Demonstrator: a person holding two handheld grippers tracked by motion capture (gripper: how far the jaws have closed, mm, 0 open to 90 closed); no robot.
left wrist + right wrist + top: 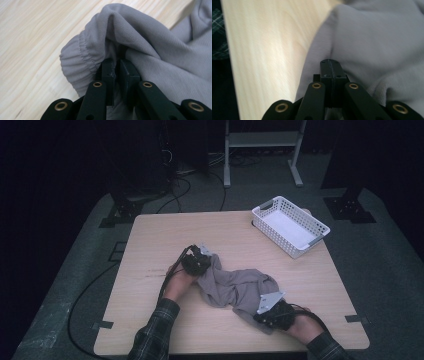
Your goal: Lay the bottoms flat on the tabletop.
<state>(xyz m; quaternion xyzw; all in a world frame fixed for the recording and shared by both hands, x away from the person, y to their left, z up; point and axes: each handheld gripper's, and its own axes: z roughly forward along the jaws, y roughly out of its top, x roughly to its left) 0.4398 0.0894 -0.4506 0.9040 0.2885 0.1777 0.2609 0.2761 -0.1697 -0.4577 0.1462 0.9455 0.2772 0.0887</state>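
Left tongs (117,68) clenched on the grey garment (235,287), pinching a fold right beside the ribbed, stitched hem; the left gripper view shows fabric bunched over both jaws. Right tongs (331,67) clenched too, jaws pressed together with cloth around them, gripping the garment's near edge. That view is blurred, so the exact bite can't be told.

High view: left tongs (197,262) at about 10 o'clock of the cloth heap, right tongs (267,312) at about 5 o'clock. Garment lies crumpled mid-worktop (150,240), slack between the two grips, touching the wood.

Handling, my read: light, soft knit, no stiffness, so it will sag and drape from any grip. It isn't fragile and shouldn't slip much on the pads, but a thin pinch can creep out under tension. Best hold is the ribbed hem or a seam, where the fabric is doubled and thicker. Grabbing a loose middle fold risks catching several layers.

White perforated basket (290,225) at 2 o'clock on the worktop, well apart from the cloth, nothing visible in it.

No brand, label or readable writing on garment, basket or tongs.
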